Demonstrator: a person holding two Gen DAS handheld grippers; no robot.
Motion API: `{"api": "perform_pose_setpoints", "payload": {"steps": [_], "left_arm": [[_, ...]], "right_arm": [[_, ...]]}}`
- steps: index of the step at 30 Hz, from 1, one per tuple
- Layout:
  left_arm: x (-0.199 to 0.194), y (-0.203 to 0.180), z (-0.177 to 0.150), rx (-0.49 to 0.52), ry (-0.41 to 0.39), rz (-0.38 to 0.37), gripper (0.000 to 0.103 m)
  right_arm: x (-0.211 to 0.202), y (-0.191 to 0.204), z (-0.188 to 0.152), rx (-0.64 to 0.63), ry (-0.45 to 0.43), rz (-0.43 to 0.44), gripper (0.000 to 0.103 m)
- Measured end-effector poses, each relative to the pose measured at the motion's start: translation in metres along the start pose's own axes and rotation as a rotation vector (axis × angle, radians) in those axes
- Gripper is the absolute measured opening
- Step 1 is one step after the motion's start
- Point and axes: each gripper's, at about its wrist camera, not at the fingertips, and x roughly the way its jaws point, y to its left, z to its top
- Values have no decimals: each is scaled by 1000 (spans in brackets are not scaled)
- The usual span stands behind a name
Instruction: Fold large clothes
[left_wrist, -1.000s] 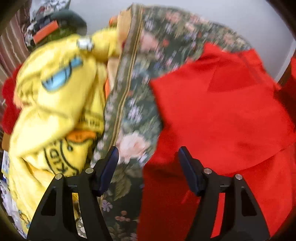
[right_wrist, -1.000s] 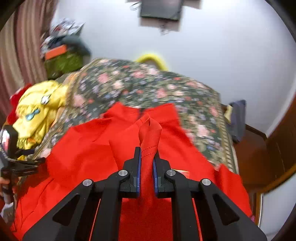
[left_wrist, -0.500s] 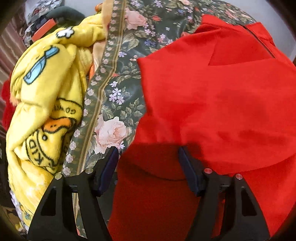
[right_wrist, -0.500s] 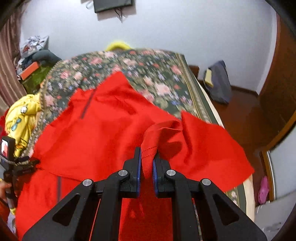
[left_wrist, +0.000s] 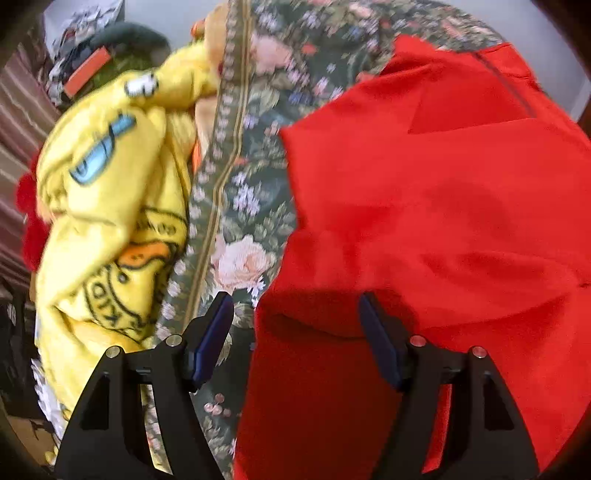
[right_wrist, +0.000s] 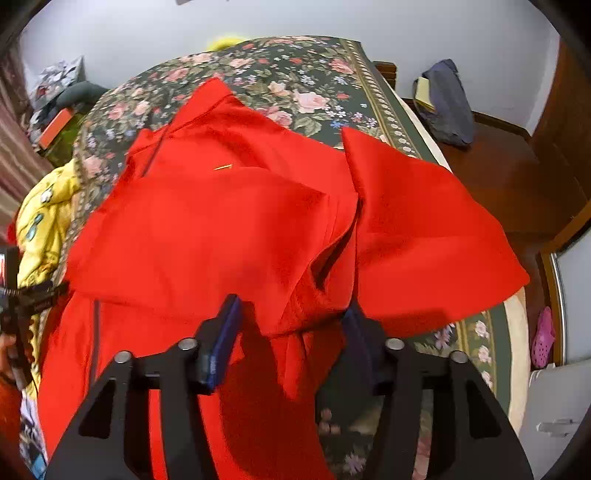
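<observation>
A large red garment (right_wrist: 229, 221) lies spread on the floral bedspread (right_wrist: 295, 74), partly folded, with one panel laid over its middle and a flap (right_wrist: 424, 229) hanging toward the bed's right edge. My right gripper (right_wrist: 291, 332) is open just above the garment's near folds, with loose red cloth between its jaws. My left gripper (left_wrist: 295, 325) is open over the garment's left edge (left_wrist: 424, 221), holding nothing. The left gripper also shows at the far left of the right wrist view (right_wrist: 22, 295).
A yellow duck-print blanket (left_wrist: 110, 206) is bunched along the bed's left side. A cluttered corner with an orange box (right_wrist: 55, 125) lies beyond it. A dark bag (right_wrist: 447, 103) sits on the wooden floor at right. A pink shoe (right_wrist: 543, 336) lies by the right wall.
My right gripper has opened and let go of the red fold it was pinching; the cloth has dropped onto the garment. My left gripper stays open and has shifted slightly near the left edge.
</observation>
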Motion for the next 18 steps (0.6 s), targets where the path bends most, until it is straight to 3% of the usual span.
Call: {"api": "perform_pose_setpoints", "payload": {"steps": [3,8,12,18], "left_arm": [[-25,-6,6,15,-42,-30,69],[-80,-25,24,46,-154,-110,69],[-122,-45,36,52,-251,-201,73],[-142,-92,46,107,-297,-278,74]], "right_arm": [[-13,-3,0,-14,14,9,53],[-47,-18,3,-15,-59,-25,54],[-74,-44,4,55,-153,-35,72],[-73,-90,2,183,-177,-65,74]]}}
